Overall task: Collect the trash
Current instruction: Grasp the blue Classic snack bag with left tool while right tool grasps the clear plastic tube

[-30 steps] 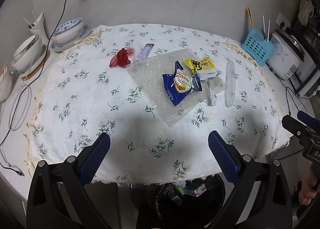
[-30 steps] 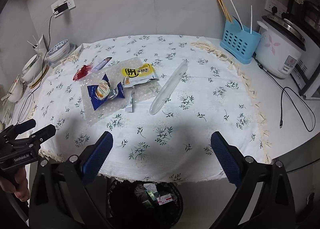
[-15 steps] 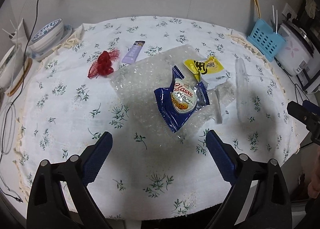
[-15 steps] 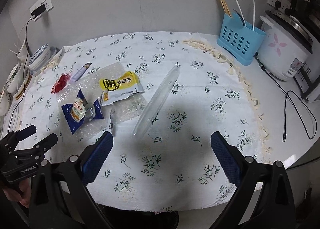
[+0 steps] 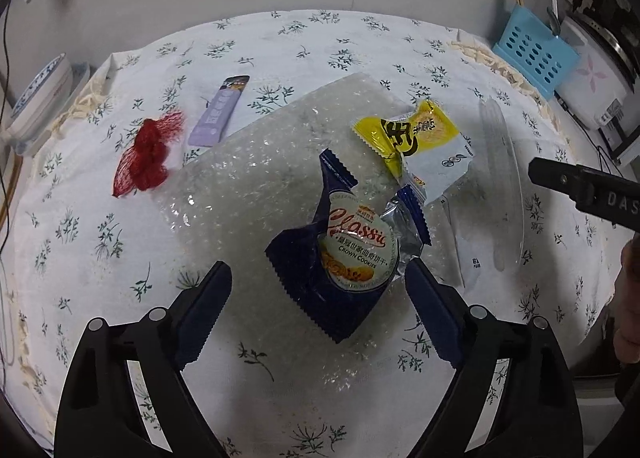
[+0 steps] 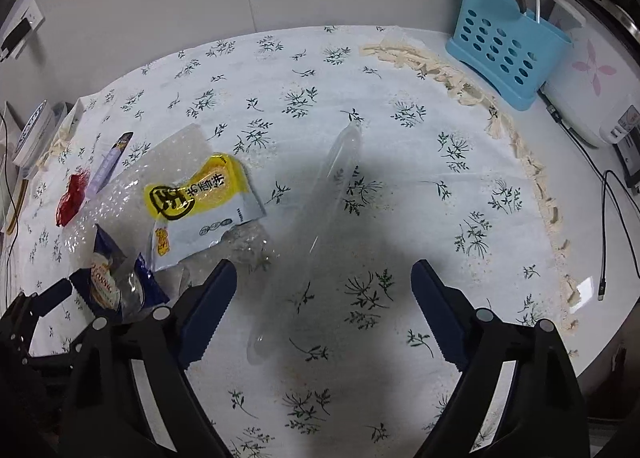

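The crumpled blue foil cookie wrapper [image 5: 340, 254], lying on a sheet of clear bubble wrap [image 5: 256, 185] on the floral white tablecloth [image 5: 80, 242], is framed in the left wrist view between the closing but still wide-apart fingers of the left gripper [image 5: 318, 290]; the approach to a first pick-up is judged under way, and a further descent is called for. In the right wrist view, the right gripper [image 6: 323, 296], likewise closing on nothing, is held over a long clear plastic sleeve [image 6: 308, 234], with open cloth to its right and the fringed cloth edge [image 6: 536, 173] well apart.

The rice cooker [image 6: 592, 69] is cut off at the right edge (its lid barely shows).
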`<state>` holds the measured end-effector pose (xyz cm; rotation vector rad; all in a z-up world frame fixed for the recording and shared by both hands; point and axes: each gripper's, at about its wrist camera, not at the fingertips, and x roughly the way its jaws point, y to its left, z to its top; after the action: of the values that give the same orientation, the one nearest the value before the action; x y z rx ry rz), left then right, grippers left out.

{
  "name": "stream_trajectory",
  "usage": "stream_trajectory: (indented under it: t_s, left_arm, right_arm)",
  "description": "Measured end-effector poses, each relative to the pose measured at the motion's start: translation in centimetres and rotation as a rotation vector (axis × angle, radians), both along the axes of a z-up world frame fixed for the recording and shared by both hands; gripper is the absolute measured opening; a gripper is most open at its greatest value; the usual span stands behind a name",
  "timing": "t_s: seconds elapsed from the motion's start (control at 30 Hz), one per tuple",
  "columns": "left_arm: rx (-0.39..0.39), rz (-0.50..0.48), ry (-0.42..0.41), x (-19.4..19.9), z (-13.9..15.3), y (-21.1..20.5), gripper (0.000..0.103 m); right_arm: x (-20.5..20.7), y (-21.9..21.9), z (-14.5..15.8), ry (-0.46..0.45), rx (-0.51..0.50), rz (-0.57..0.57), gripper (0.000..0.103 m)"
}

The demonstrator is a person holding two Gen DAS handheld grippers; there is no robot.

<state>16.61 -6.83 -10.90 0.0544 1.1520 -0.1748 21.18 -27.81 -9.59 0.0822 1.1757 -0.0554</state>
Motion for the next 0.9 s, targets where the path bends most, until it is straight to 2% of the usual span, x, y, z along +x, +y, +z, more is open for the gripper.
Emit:
stream_trajectory:
  t_s: [0.13,0.3,0.57,0.7,0.9]
  left_arm:
    - [0.003,-0.015,0.023,1.2,-0.8,-0.5,0.079]
    - [-0.003,-0.038,0.041,1.9,-1.2,-1.0,0.061]
    - [0.003,-0.035,0.061,2.2,-1.5,-1.1,0.040]
    - [-0.002,-0.024,0.067,2.2,-1.6,-0.7,0.036]
    - [-0.012,-0.002,0.058,2.1,-1.2,-0.1,0.036]
  right_arm:
    - [2.0,0.0,-1.4,0.042,0.021,-0.022,0.077]
    - [3.5,-0.2,-3.2,0.097,0.042,-0.047,0.063]
    - [4.1,-0.8,-4.4,0.153,0.076,-0.071,0.027]
    - [4.0,-1.0,-4.2,0.149,0.080,-0.072,0.026]
    - [3.2,-1.5,-3.4,0.120,0.091,-0.078,0.025]
